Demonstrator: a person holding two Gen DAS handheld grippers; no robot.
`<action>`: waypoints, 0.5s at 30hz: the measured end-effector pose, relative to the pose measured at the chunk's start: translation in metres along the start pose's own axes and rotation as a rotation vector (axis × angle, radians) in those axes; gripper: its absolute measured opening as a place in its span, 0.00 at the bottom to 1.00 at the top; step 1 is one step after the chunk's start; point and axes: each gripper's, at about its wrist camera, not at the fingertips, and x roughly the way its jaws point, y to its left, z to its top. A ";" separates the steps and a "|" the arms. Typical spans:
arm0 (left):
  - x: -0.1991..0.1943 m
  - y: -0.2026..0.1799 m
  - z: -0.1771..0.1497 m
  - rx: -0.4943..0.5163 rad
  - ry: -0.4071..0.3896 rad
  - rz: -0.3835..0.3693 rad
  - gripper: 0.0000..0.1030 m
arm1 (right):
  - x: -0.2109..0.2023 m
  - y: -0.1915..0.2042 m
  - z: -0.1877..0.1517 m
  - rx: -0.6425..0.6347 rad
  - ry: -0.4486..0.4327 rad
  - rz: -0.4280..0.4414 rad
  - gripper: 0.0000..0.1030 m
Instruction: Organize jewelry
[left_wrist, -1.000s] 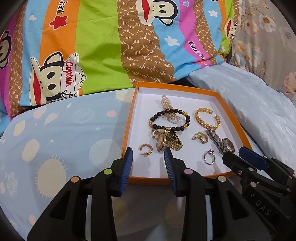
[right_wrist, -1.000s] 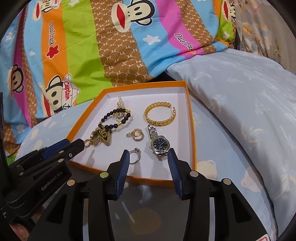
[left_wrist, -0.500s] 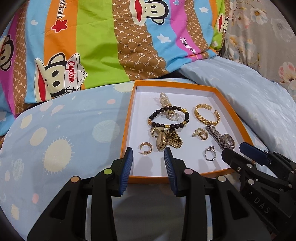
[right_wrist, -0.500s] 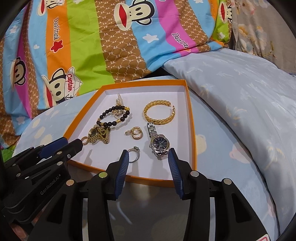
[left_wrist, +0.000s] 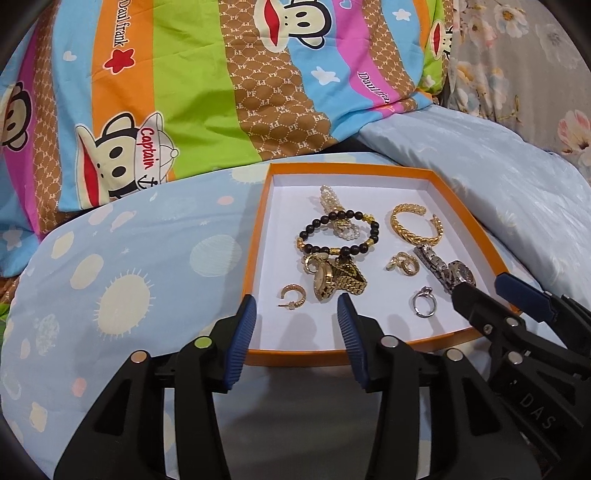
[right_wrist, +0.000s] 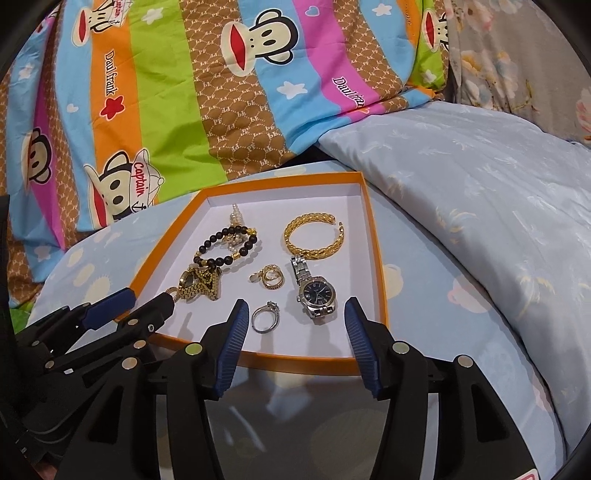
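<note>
- The left gripper (left_wrist: 295, 321) is opening up, holding nothing
- The right gripper (right_wrist: 293, 321) is opening too, with nothing in it
- The jewelry, like the silver ring (right_wrist: 265, 316), is lying in the orange box (right_wrist: 295, 360) on the bed

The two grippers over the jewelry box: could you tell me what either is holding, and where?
Nothing is held: the left gripper and right gripper are both opening, with empty jaws.
</note>
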 end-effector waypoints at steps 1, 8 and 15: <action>0.000 0.001 0.001 -0.002 -0.001 -0.003 0.44 | -0.001 0.001 0.000 -0.003 -0.007 -0.008 0.52; -0.006 0.000 0.002 -0.002 -0.034 0.017 0.43 | -0.012 0.015 -0.002 -0.072 -0.036 -0.073 0.57; -0.014 -0.002 0.001 0.000 -0.072 0.076 0.46 | -0.020 0.017 -0.004 -0.078 -0.049 -0.093 0.57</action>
